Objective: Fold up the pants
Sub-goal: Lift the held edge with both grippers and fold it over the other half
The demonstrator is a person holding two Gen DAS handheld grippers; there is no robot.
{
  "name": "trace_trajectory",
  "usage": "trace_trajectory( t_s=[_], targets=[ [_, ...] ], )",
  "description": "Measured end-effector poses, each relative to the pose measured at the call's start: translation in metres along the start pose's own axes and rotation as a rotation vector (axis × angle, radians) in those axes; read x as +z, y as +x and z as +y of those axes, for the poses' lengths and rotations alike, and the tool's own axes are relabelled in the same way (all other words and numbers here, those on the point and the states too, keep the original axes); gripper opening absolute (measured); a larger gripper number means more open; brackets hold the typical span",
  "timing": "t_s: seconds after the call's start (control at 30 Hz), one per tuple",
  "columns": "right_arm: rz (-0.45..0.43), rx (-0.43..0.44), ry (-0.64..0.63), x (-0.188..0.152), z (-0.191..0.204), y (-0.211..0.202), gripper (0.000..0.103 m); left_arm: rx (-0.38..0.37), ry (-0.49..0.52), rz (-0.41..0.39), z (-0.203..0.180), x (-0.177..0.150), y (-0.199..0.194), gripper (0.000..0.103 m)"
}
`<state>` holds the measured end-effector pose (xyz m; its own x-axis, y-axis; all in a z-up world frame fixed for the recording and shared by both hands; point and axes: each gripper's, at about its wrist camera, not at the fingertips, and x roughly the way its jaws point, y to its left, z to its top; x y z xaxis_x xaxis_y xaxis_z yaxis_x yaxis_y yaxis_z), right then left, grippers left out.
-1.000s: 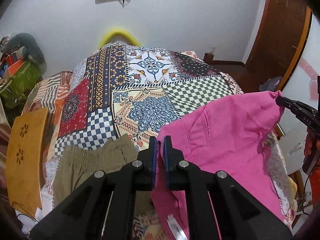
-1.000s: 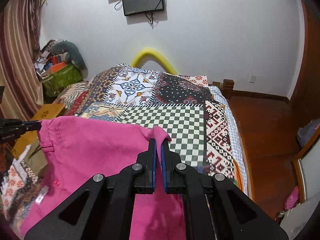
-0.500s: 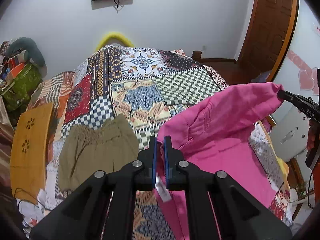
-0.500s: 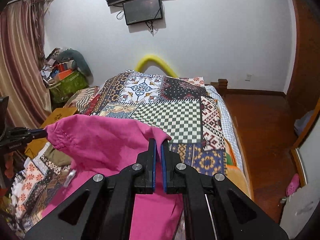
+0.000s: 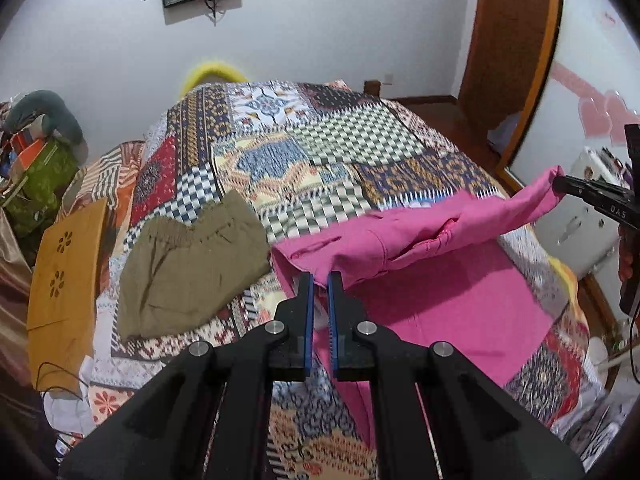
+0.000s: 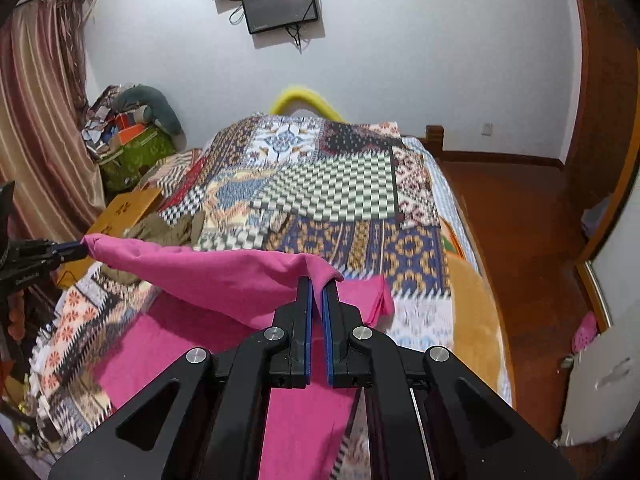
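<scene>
Bright pink pants (image 5: 432, 256) hang stretched between both grippers over the near end of a patchwork bed (image 5: 304, 160). My left gripper (image 5: 319, 278) is shut on one corner of the waistband. My right gripper (image 6: 318, 284) is shut on the other corner, and its black tip (image 5: 560, 185) shows at the right edge of the left wrist view. The lower part of the pink pants (image 6: 192, 344) lies flat on the quilt beneath the lifted band. The left gripper's tip (image 6: 78, 251) shows at the left of the right wrist view.
Folded olive-green pants (image 5: 188, 268) lie on the quilt left of the pink ones. A wooden board (image 5: 64, 284) sits at the bed's left edge. Bags and cushions (image 6: 136, 136) pile up by the curtain. Wooden floor (image 6: 520, 232) and a door lie to the right.
Both grippers have drawn back toward the foot of the bed with the waistband. The pink cloth has dropped lower, and more of it now lies spread on the quilt.
</scene>
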<state>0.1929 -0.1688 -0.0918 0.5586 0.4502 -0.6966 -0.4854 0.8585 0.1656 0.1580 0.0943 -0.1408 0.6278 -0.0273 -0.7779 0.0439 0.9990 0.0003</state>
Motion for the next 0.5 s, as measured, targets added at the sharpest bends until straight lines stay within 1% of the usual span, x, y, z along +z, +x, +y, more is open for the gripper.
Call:
trace_trajectory(
  t_s=[0.17,0.33,0.5],
  targets=[
    [0.051,-0.005,0.009,-0.028,-0.004,0.004,0.004,-0.043,-0.014,0.048,-0.007,-0.03,0.009,0.006],
    [0.119,-0.003,0.032,-0.055,-0.009,0.013,0.004,-0.084,-0.07,0.103,-0.005,-0.056,0.024,0.006],
    [0.162,-0.006,0.05,-0.082,-0.01,0.015,0.004,-0.117,-0.114,0.145,-0.001,-0.079,0.032,0.006]
  ],
)
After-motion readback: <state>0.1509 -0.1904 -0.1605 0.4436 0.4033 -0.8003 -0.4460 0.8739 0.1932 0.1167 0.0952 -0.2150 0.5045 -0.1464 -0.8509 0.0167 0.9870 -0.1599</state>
